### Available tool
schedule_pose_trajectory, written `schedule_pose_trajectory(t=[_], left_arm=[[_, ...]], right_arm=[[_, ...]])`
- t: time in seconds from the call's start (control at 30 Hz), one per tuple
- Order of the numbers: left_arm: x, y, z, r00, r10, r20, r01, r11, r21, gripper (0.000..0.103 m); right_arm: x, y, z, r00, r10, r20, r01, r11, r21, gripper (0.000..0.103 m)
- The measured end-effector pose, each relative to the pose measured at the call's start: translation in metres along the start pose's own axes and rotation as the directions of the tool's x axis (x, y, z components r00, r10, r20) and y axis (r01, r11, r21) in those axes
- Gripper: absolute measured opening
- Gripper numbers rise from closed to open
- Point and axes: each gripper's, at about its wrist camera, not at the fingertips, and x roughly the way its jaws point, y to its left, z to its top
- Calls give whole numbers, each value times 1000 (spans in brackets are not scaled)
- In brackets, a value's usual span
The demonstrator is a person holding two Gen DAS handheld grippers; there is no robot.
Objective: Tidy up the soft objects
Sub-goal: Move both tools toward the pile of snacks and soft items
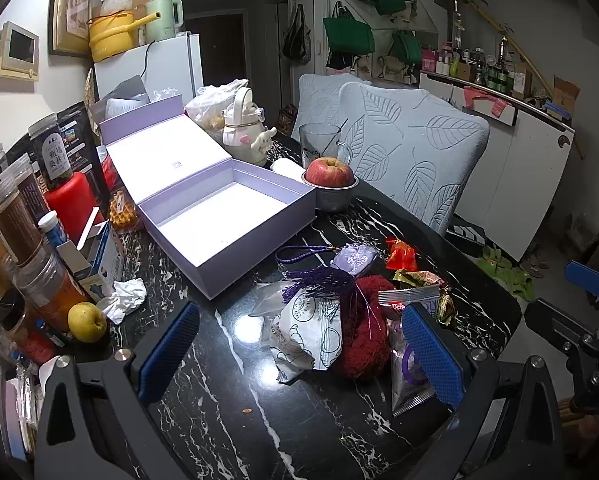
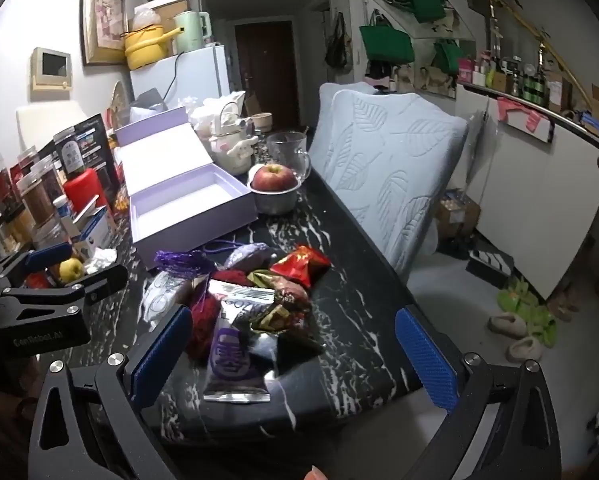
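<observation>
left tool [image 1: 299, 352]: jaws spread wide, nothing between the pads, hovering low over the black marbled bench [image 1: 219, 420]. right tool [image 2: 295, 356]: likewise spread wide and empty.

soft items sit in one heap on the bench, just in front of the open lilac box [image 1: 219, 216], which is empty with its lid leaning back. heap holds a purple tasselled sachet [image 1: 353, 260], a red fuzzy bundle [image 1: 365, 336], a white printed pouch [image 1: 315, 340], a red foil packet [image 1: 401, 256] and a silver packet with a purple print [image 2: 231, 356].

left view only: the sachet's cord looped toward the box; a crumpled tissue [image 1: 123, 298] beside a yellow fruit [image 1: 86, 322]; the other tool at the right edge.

right view only: the silver packet's purple print face-on; slippers [image 2: 519, 332] on the floor; the left tool at the left edge.

both: a red apple [image 2: 272, 178] in a metal bowl [image 2: 277, 202] touching the box's far corner.
</observation>
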Motion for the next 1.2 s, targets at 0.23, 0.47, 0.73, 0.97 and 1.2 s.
schedule_pose_trajectory(t=[0.23,0.47,0.73,0.97,1.2], left_arm=[[1,0,0,1000,-2,-1,2,1000,0,103],[1,-1,-2,1000,-3,0,3,1000,-3,103],[1,-3,-6,1000,-16,-1,16,1000,-6,103],[1,-2,-5,1000,-18,-3,18,1000,-8,103],[-1,-3,-3,1000,-22,-2,22,1000,-7,103]], right_arm=[[0,-1,0,1000,3,2,-3,1000,-3,103],[0,-1,1,1000,-1,2,1,1000,-3,103],[0,1,2,1000,-21,-2,21,1000,3,103],[-1,0,1,1000,-26,1,26,1000,4,103],[-2,0,0,1000,-28,2,28,1000,5,103]])
